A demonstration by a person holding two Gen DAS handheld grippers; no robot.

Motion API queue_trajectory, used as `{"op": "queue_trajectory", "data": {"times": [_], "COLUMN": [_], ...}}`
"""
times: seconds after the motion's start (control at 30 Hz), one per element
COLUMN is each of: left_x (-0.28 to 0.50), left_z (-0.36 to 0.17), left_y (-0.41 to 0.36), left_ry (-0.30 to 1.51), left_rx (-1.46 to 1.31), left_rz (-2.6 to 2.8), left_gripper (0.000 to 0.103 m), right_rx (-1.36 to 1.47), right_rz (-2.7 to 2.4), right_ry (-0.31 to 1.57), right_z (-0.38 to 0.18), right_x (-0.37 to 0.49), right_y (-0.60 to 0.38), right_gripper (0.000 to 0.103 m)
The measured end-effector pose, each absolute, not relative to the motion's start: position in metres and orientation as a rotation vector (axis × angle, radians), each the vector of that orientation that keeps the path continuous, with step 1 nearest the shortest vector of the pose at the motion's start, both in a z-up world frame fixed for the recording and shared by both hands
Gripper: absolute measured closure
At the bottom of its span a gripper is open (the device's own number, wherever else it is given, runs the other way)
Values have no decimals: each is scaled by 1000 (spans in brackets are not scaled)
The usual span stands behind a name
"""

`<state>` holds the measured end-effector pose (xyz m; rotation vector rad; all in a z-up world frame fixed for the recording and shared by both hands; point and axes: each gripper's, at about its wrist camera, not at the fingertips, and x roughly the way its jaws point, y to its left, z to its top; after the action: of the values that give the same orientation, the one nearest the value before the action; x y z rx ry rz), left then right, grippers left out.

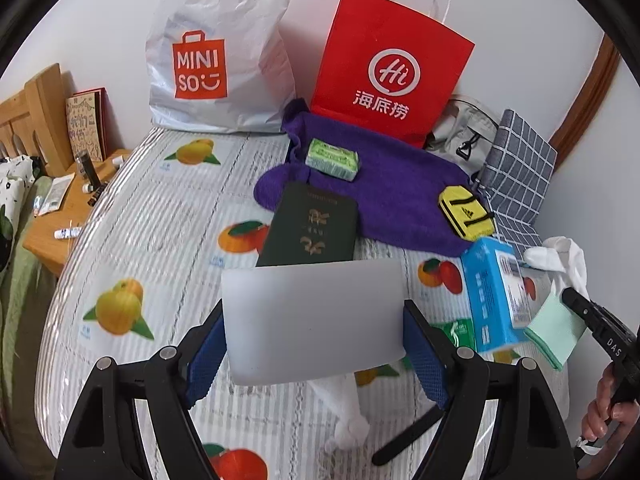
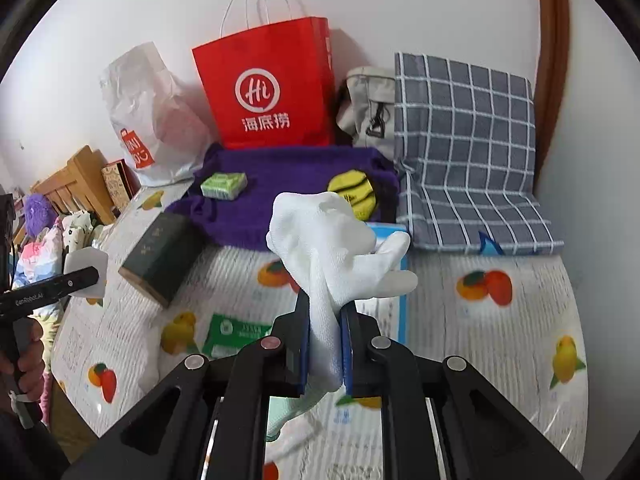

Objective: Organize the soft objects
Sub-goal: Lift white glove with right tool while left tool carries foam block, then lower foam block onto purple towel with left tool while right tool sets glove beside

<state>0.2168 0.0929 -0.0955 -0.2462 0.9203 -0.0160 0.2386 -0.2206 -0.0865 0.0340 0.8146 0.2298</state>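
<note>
My left gripper (image 1: 312, 320) is closed on a pale grey-white foam block (image 1: 316, 320), with a blue pad against each side of it, held above the fruit-print table cover (image 1: 140, 240). My right gripper (image 2: 326, 308) is shut on a white glove (image 2: 328, 236), whose fingers flop over the pads. In the left wrist view the right gripper (image 1: 572, 296) is at the right edge with a mint-green sheet (image 1: 556, 328) by its tip; I cannot tell whether that is held. A purple towel (image 1: 380, 184) lies at the back with a green tissue pack (image 1: 332, 158) and a yellow pouch (image 1: 466, 210) on it.
A red paper bag (image 1: 384, 76) and a white plastic bag (image 1: 216, 60) stand against the wall. A grey checked cushion (image 1: 520, 172) is at the back right. A dark green booklet (image 1: 312, 232), a blue box (image 1: 496, 296) and a white cloth (image 1: 344, 412) lie on the cover.
</note>
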Motion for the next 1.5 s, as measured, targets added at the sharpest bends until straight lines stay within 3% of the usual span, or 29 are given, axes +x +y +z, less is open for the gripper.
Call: {"op": "queue_trajectory", "data": {"times": [1.13, 1.5], "left_x": [346, 390], "left_z": [-76, -93], "left_y": [84, 66], "left_ry": [923, 963], "left_rx": [-133, -123], "left_rz": [51, 30], "left_gripper": [23, 23], "right_rx": [45, 83], "right_rz": [331, 381], "right_ry": [725, 787], "right_z": [-62, -88], "right_x": [404, 438], "right_y": [-165, -155], "right_gripper": [89, 89]}}
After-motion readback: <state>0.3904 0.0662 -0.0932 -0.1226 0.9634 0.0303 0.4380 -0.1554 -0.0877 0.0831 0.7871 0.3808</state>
